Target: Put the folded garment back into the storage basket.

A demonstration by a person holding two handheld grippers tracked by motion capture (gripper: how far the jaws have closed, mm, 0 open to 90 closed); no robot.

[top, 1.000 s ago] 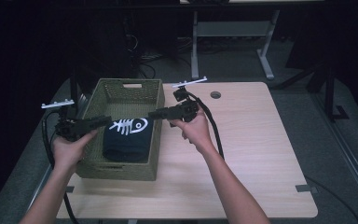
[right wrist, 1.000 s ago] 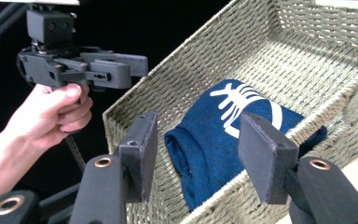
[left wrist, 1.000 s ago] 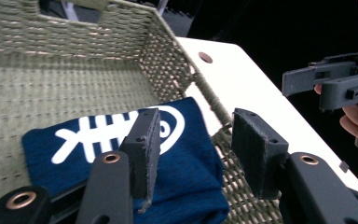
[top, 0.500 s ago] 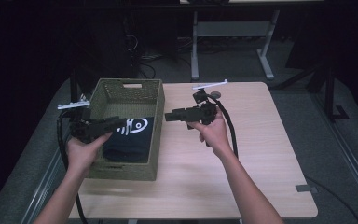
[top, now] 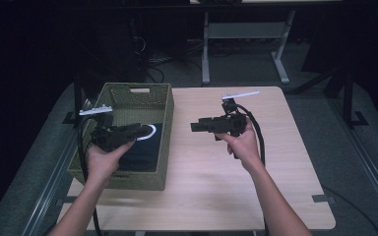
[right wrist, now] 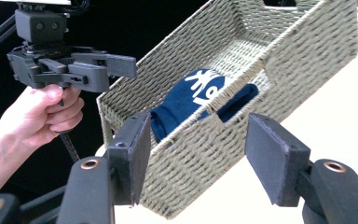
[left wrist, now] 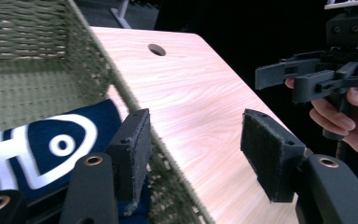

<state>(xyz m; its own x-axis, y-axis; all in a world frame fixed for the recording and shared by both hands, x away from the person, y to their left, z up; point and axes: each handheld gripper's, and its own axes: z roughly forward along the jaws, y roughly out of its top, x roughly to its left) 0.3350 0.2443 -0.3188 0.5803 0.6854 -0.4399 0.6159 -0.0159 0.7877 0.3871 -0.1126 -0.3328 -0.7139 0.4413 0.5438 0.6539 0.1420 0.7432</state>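
Note:
An olive woven basket [top: 162, 123] stands on the left of the wooden table [top: 275, 196]. A navy cloth with a white fish-skeleton print [top: 140, 150] lies folded inside it. My left gripper [top: 145, 130] hovers over the cloth, pointing right. Its jaws have just been opening and grip nothing; the basket's rim [left wrist: 168, 163] runs below them and the cloth [left wrist: 37, 149] lies at their left. My right gripper [top: 194, 126] is over the bare table beside the basket, pointing left. Its jaws have also just been opening, empty, facing the basket [right wrist: 284, 60] and cloth [right wrist: 191, 98].
A cable hole [left wrist: 157, 49] is in the tabletop at the far side. Black cables trail from both grippers along the forearms. Dark floor, desk legs and wires lie beyond the table. The right half of the tabletop is bare wood.
Both hands have shifted to the right. The right gripper has left the basket and now hangs over the table. The left gripper has moved in over the cloth, covering part of its print.

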